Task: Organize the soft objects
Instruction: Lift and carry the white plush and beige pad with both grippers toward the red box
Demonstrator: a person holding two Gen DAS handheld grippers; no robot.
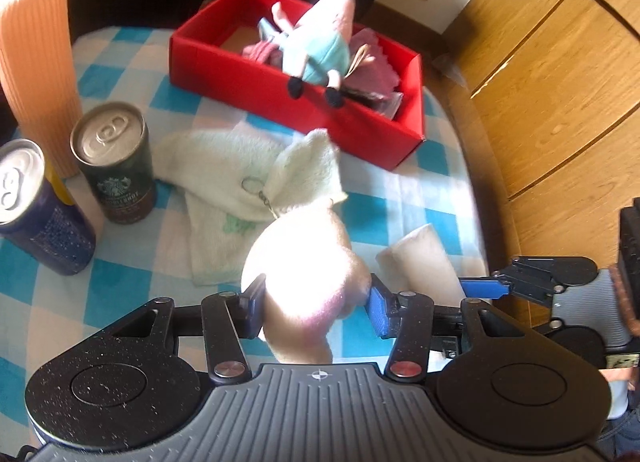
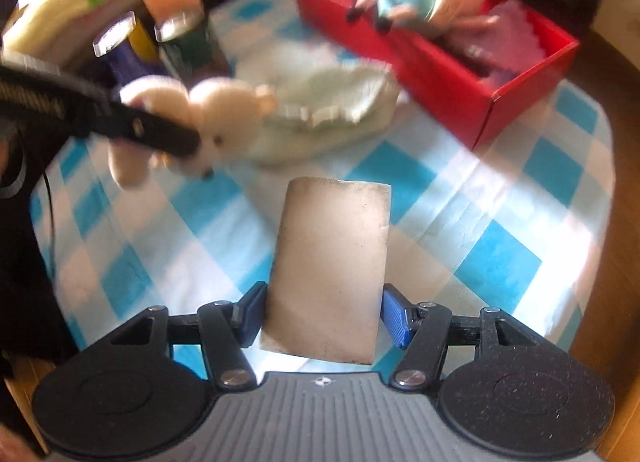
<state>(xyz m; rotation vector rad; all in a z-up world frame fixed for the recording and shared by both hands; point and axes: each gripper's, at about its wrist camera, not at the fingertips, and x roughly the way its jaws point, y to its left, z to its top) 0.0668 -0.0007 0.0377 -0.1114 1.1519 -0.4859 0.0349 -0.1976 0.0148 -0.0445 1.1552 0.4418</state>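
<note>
My left gripper is shut on a cream plush bear with a keyring chain, held above the checked cloth. In the right wrist view the same bear hangs at the left in the dark fingers. My right gripper is shut on a beige soft roll, with a blue pad against each side. A red box at the back holds a pink plush pig in a blue dress and a purple cloth. A pale green towel lies crumpled in front of the box.
Two drink cans and a tall ribbed orange container stand at the left. The blue-and-white checked cloth covers a small table; its right edge drops to a wooden floor.
</note>
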